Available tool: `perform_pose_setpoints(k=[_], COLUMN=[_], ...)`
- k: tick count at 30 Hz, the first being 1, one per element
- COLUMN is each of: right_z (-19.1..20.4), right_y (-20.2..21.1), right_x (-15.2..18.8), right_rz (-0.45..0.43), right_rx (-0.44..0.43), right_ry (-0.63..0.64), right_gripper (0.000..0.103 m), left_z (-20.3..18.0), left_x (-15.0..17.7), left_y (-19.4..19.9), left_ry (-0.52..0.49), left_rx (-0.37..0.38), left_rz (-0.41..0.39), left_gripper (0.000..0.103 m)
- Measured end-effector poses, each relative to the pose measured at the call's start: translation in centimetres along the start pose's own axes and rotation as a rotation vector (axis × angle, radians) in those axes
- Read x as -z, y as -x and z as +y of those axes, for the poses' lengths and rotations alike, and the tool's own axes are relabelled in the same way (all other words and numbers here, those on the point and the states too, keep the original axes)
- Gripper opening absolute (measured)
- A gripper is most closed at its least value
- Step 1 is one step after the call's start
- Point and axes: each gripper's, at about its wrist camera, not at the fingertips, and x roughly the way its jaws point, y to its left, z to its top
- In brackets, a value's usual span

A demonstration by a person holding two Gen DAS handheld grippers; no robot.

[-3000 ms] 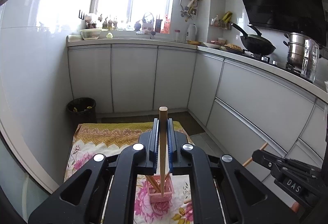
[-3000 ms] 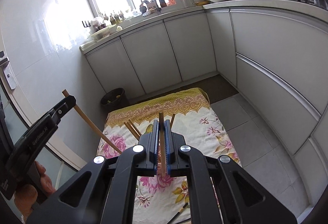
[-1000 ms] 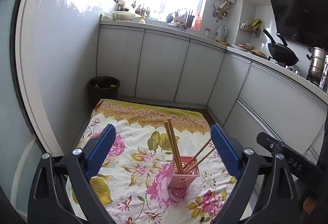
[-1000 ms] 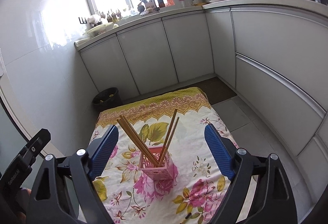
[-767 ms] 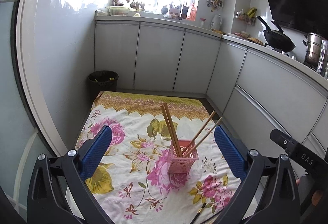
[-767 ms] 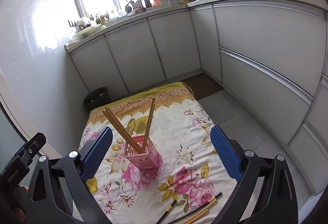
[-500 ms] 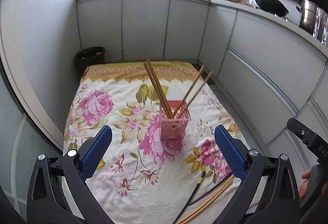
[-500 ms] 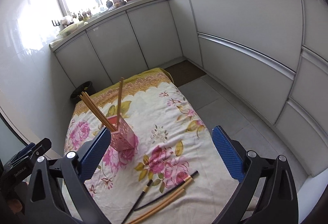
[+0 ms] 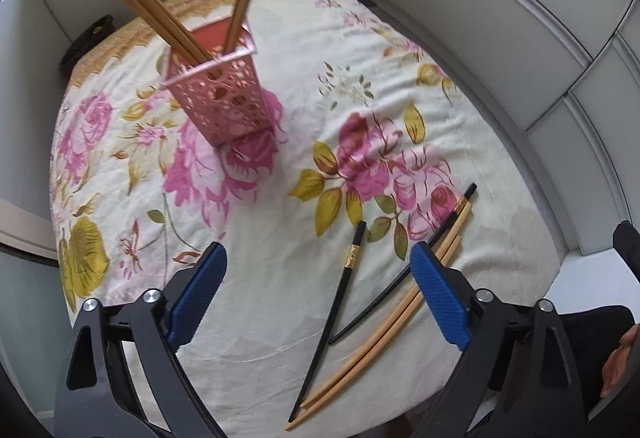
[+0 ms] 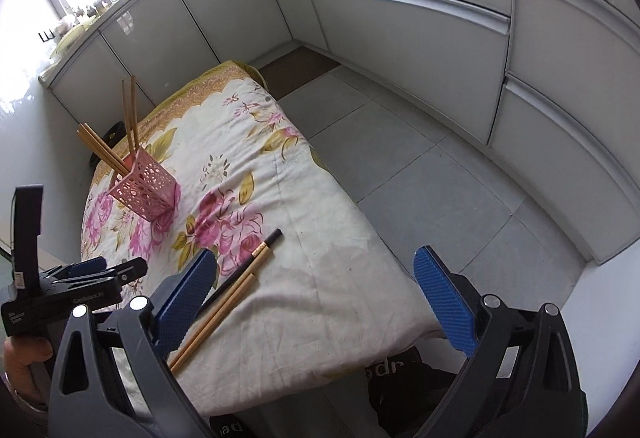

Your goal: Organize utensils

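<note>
A pink perforated holder (image 9: 224, 93) stands on the floral cloth (image 9: 280, 278) with several wooden chopsticks (image 9: 160, 17) in it; it also shows in the right wrist view (image 10: 146, 189). Two black chopsticks (image 9: 344, 286) and two wooden chopsticks (image 9: 392, 326) lie loose near the cloth's front edge; they also show in the right wrist view (image 10: 236, 286). My left gripper (image 9: 318, 294) is open and empty just above the loose chopsticks. My right gripper (image 10: 316, 302) is open and empty, to their right over the cloth's front edge.
The cloth (image 10: 320, 278) covers a low table. White kitchen cabinets (image 10: 400, 17) run along the back and right. A grey tiled floor (image 10: 420, 177) lies to the right. A black bin (image 9: 86, 41) stands behind the table.
Both grippers opened and let chopsticks go into the pink holder, then came back and down toward the loose chopsticks at the front of the cloth.
</note>
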Motion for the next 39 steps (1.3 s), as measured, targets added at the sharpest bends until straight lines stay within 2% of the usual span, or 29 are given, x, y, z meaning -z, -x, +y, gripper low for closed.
perform_pose_setpoints(k=[3, 4, 13, 18, 23, 24, 25, 31, 34, 36, 38, 39], right_z=[-0.2, -0.3, -0.9, -0.4, 0.3, 0.4, 0.6, 2.1, 3.0, 3.7, 4.1, 4.2], right_y=[-0.6, -0.8, -2.9, -4.4, -5.7, -6.0, -6.3, -8.8, -10.8, -12.5, -14.4, -15.3], right_x=[0.0, 0.0, -0.8, -1.8, -2.7, -2.9, -3.0, -3.8, -4.4, -4.7, -4.9, -4.9], right_rz=[0.035, 0.045, 0.146, 0.197, 0.229, 0.237, 0.245, 0.305, 0.371, 0.428, 0.489, 0.515], right_rx=[-0.019, -0.026, -0.048, -0.062, -0.073, -0.074, -0.075, -0.074, -0.114, -0.128, -0.123, -0.111], right_ry=[-0.013, -0.017, -0.073, -0.094, -0.115, -0.119, -0.122, -0.143, -0.187, -0.212, -0.242, -0.256], right_gripper=[0.096, 0.096, 0.096, 0.096, 0.096, 0.096, 0.096, 0.096, 0.089, 0.076, 0.056, 0.052], left_z=[-0.8, -1.1, -1.5, -1.5, -1.0, -0.8, -0.6, 0.3, 1.8, 3.0, 4.0, 4.2], left_x=[-0.6, -0.7, -1.1, -0.9, -1.2, -1.2, -1.2, -0.7, -0.5, -0.3, 0.1, 0.3], left_y=[-2.5, -3.2, -6.4, -7.4, -7.6, -7.6, -7.7, -6.9, -4.3, -2.1, 0.0, 1.1], left_ry=[-0.023, -0.028, -0.042, -0.047, -0.059, -0.065, -0.072, -0.060, -0.057, -0.044, -0.028, -0.024], left_rx=[0.013, 0.018, 0.028, 0.030, 0.039, 0.042, 0.047, 0.056, 0.074, 0.091, 0.107, 0.107], left_rz=[0.087, 0.109, 0.191, 0.209, 0.196, 0.193, 0.188, 0.093, 0.019, -0.039, -0.094, -0.117], left_gripper=[0.058, 0.053, 0.035, 0.025, 0.018, 0.015, 0.008, 0.006, 0.006, 0.006, 0.006, 0.006])
